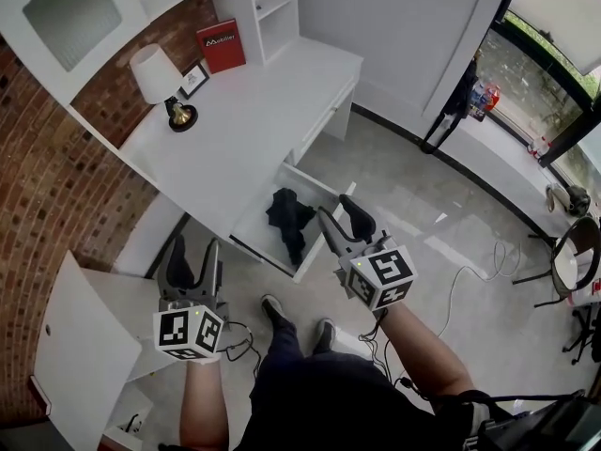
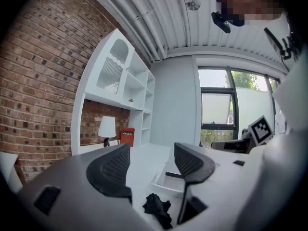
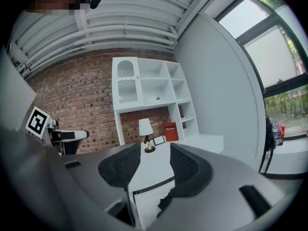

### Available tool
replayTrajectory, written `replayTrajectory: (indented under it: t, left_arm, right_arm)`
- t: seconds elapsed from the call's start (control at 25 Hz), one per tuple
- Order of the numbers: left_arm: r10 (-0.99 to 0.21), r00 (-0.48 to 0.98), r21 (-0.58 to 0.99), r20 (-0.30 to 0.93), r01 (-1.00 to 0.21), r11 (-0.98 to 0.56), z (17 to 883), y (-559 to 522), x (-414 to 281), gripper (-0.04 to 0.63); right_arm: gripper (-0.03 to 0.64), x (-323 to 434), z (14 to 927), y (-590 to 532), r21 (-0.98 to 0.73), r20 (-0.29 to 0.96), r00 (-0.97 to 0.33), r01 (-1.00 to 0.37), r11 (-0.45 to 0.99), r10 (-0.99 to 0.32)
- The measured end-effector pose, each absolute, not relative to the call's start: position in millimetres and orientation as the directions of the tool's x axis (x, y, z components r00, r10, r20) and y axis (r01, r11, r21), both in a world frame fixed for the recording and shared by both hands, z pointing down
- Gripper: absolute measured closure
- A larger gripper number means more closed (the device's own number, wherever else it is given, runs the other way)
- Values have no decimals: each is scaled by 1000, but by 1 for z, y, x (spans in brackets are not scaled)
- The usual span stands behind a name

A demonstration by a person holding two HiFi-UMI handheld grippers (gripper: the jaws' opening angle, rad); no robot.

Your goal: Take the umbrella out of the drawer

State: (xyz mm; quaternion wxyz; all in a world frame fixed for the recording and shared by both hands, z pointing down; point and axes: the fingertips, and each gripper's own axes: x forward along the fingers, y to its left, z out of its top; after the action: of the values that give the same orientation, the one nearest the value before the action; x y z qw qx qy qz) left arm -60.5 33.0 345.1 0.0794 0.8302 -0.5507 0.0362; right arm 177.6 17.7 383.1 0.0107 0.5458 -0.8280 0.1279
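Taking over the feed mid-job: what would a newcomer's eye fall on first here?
The black umbrella lies in the open drawer of the white desk, dark against all that white. The left gripper and right gripper hang open and empty in front of it, the right nearest the drawer. A red book stands at the desk's back, near a lamp.

Brick wall (image 1: pixel 47 158) on the left, with a white desk (image 1: pixel 244 130) against it holding a lamp (image 1: pixel 152 67), a little picture frame (image 1: pixel 194 79) and a red book (image 1: pixel 221 45). White shelves (image 1: pixel 272 3) above, pale grey floor (image 1: pixel 423 214), big windows (image 1: pixel 535 64) on the right, slatted white ceiling (image 2: pixel 159 18). Plenty of daylight.
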Motion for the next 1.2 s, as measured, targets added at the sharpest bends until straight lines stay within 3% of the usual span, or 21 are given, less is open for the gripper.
replayTrajectory:
  t: [0.84,1.2]
  left_arm:
    - [-818,515,220,255,-855,-470,431,-144,-139,327]
    - [-827,425,196,369,-905,-377,477,-171,-157,327]
  right_arm:
    - [416,116,540,-134,-218,511,-272,-959,184,-815]
    - [417,94,627,-159,-255,632,-340,-940,227,-696]
